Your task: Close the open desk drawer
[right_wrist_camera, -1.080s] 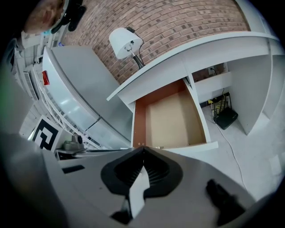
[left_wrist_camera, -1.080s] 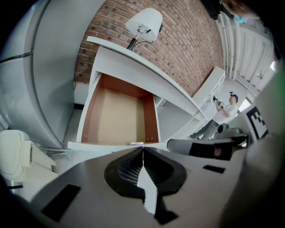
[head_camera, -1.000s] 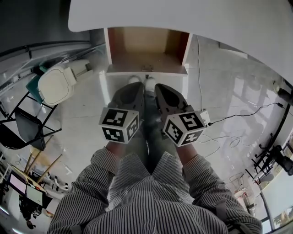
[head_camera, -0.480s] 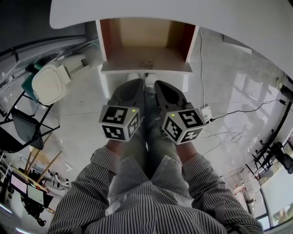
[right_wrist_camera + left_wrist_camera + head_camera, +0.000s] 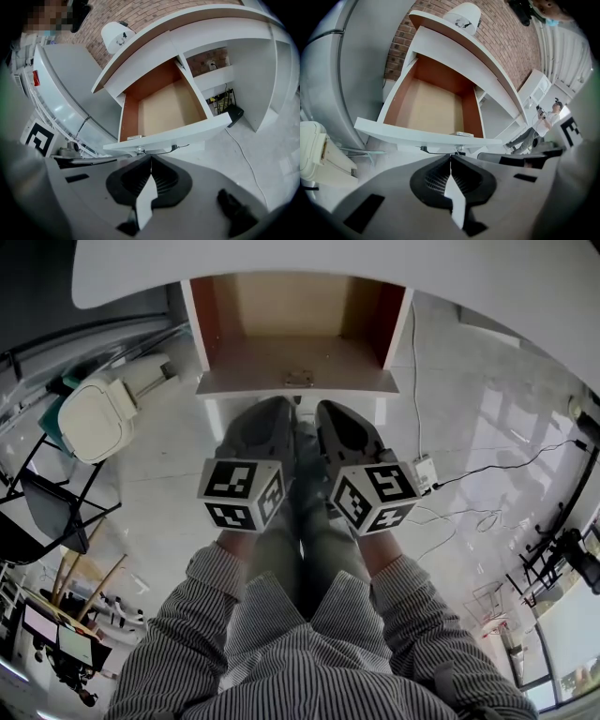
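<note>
The open desk drawer (image 5: 295, 357) sticks out from under the white desktop (image 5: 375, 277); it has a white front panel (image 5: 295, 382), brown sides and a tan empty floor. The drawer (image 5: 433, 110) fills the left gripper view and shows as the drawer (image 5: 164, 110) in the right gripper view. My left gripper (image 5: 272, 418) and right gripper (image 5: 333, 420) hang side by side just short of the drawer front, both shut with nothing between the jaws. In the gripper views the left gripper (image 5: 451, 157) and right gripper (image 5: 151, 157) tips sit just under the front panel.
A cream swivel chair (image 5: 94, 413) stands left of the drawer. A black frame chair (image 5: 42, 507) is at the far left. A power strip (image 5: 427, 472) and cables (image 5: 487, 465) lie on the glossy floor to the right. A white lamp (image 5: 463, 14) sits on the desktop.
The drawer front has come closer and appears larger in the head view; both grippers have moved slightly forward toward it. Both jaws stay shut.
</note>
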### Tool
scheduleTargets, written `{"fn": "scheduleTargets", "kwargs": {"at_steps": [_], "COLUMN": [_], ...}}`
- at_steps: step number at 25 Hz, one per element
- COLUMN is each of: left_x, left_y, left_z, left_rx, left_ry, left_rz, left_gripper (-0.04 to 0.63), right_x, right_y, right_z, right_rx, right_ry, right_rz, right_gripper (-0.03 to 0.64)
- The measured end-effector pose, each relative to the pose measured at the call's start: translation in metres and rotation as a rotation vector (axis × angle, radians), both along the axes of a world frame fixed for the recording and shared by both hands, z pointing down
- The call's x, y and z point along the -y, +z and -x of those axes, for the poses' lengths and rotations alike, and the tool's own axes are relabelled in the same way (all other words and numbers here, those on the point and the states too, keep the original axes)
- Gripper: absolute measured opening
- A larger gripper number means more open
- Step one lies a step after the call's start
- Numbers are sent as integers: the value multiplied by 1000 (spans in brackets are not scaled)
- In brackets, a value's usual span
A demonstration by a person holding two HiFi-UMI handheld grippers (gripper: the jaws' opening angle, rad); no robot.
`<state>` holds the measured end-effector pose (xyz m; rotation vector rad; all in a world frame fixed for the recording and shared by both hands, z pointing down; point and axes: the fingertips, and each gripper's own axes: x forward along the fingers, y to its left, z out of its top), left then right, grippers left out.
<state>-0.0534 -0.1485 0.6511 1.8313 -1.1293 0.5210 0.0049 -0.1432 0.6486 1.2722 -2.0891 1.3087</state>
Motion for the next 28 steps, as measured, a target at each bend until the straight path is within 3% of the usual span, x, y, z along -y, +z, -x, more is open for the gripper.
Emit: {"fn": "scheduleTargets", "kwargs": {"at_steps": [28], "left_x": [19], "left_y": [12], "left_z": [8], "left_rx": [-33], "left_ry": [-73], "left_rz": [-110], "left_gripper": [15], "right_x": [22], "right_y": [14], "right_z": [-10], "right_rx": [2], "right_ry": [85], "right_rz": [-103], "right_gripper": [17]}}
